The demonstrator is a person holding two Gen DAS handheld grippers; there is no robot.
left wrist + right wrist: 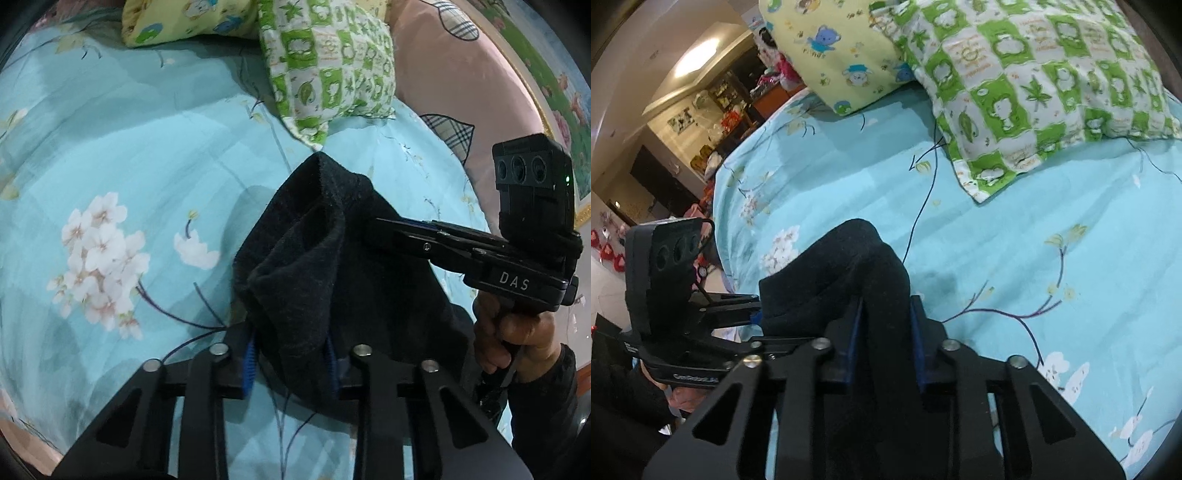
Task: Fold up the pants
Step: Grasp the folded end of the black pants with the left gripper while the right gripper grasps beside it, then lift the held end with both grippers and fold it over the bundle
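Pants (pixel 332 258) are bunched dark over the bed (pixel 129 147), at 6 o'clock of the green pillow (pixel 328 66). Both left gripper (pixel 291 365) and right gripper (pixel 886 332) fingers pinch fabric. You've grabbed thick folds, so layers could slip loose when lifting.

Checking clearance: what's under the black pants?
The floral bedsheet shows around the black pants, bunched between the left gripper and right gripper. Directly beneath is covered.
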